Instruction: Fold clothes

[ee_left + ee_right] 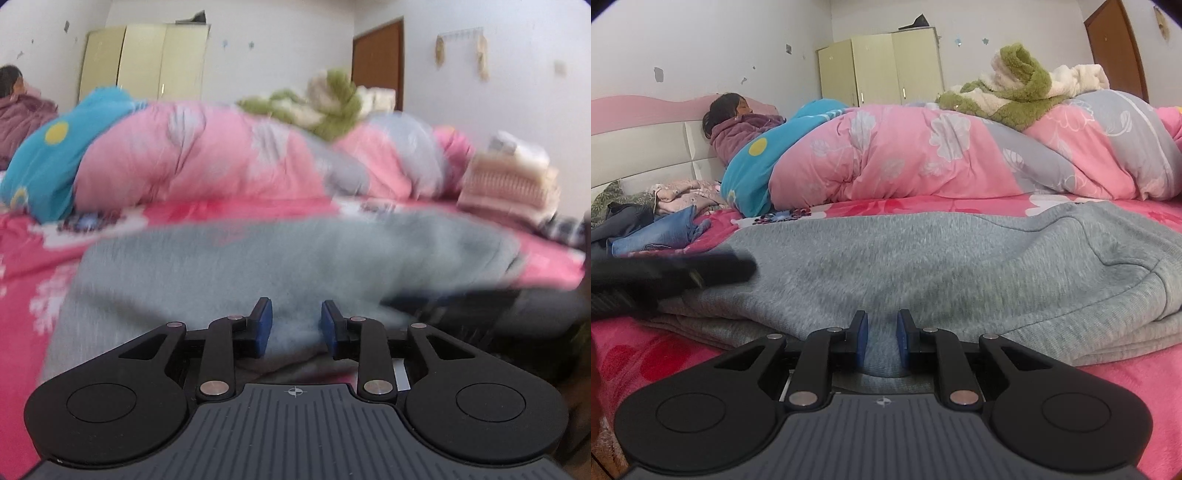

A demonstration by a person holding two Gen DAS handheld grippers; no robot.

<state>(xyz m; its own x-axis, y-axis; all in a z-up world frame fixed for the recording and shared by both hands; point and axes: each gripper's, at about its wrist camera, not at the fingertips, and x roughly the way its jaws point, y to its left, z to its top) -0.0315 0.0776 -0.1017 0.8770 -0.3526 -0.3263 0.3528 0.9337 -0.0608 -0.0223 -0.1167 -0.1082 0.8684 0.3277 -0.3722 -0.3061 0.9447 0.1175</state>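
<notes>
Fingers: the left gripper (296, 323) stands with its blue pads (264, 325) apart, grey cloth lying in the gap but neither pad pressing on it; the right gripper (882, 339) has its pads (863, 341) drawn close and pinched on a ridge of the same cloth at its near edge. Item: one grey knit garment (923, 258), a sweatshirt or like piece, spread across the pink floral bed sheet (1126, 373) at the near side of the bed, already doubled at the near edge where stacked layers show, with a rounded fold at the right. Handling, as judged: soft, limp, fairly thick fleece-like knit; light enough for a pinch to lift, but it will sag and drag between two holds; not slippery, not fragile; the nap should grip the pads well. Best hold, as judged: the doubled near hem, or a corner with all layers caught together, one gripper toward each end so the fold stays square. Containers: none seen; nothing here holds folded pieces. Also on the bed: a pink and grey quilt (942, 155) behind the garment, a green and cream plush throw (1019, 92) on top of it, a heap of blue and dark clothes (653, 229) at the far left, a person in a purple top (738, 129) against the headboard. The left view is blurred.
</notes>
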